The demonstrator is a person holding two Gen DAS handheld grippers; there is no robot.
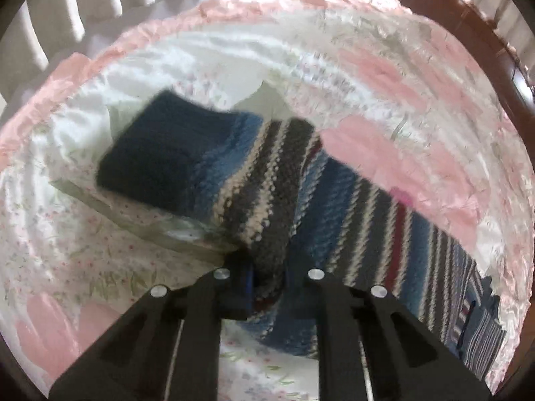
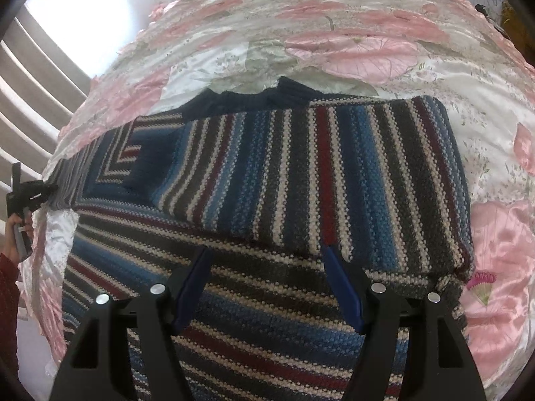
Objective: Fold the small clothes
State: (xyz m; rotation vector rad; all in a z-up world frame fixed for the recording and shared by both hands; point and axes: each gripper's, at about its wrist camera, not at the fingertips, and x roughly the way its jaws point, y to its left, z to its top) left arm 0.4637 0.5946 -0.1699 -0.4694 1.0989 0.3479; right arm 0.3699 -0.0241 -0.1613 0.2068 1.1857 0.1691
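Your left gripper (image 1: 267,277) is pinched narrow on the striped knitted sweater (image 2: 301,173), a blue, grey, cream and maroon wool piece. Its black fingers (image 1: 239,284) clamp a bunched sleeve just below the dark navy ribbed cuff (image 1: 160,147), and the sleeve stands lifted off the bed in front of the lens. The left view is motion-blurred, so finer contact detail cannot be read.

Your right gripper (image 2: 267,287) is spread wide, holding nothing. Its blue-padded fingertips (image 2: 337,267) sit low over the sweater body, at the near edge of a folded-over panel; whether they touch the knit cannot be told.

The sweater lies spread on the pink-and-white floral satin bedspread (image 2: 367,50), one side folded across the torso, navy collar rib toward the far edge. In the right view, your left gripper shows at the far left edge of the bed, gripping the sleeve end, with your hand (image 2: 16,234) and a dark red cuff behind it.
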